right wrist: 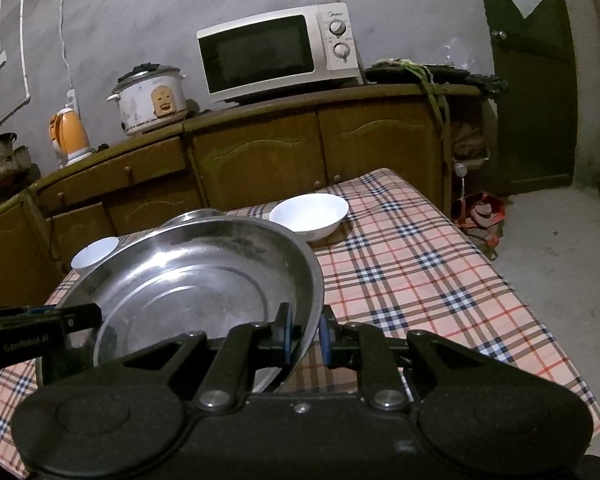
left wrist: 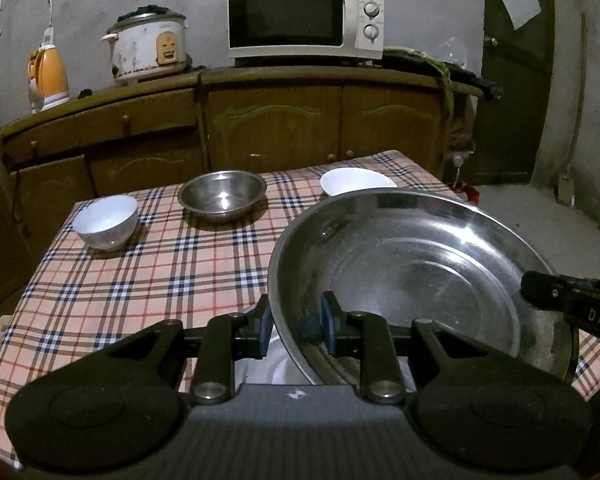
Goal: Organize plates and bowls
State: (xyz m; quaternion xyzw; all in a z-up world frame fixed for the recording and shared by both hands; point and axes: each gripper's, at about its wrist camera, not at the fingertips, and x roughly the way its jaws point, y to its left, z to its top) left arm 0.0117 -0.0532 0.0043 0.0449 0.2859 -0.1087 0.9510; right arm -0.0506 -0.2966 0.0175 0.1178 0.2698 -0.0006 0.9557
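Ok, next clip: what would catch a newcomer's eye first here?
The large shiny steel basin, gripped on opposite rims by the left gripper and right gripper over the near part of the checked tablecloth. Behind it sit a small white bowl, a smaller steel bowl and a wide white bowl, with a white microwave on the wooden cabinet behind.

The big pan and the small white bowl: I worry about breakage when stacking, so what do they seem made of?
Pan: looks like polished stainless steel, going by its mirror-like glare and grey sheen. Bowl: probably glazed ceramic, white and glossy, though it could be melamine.
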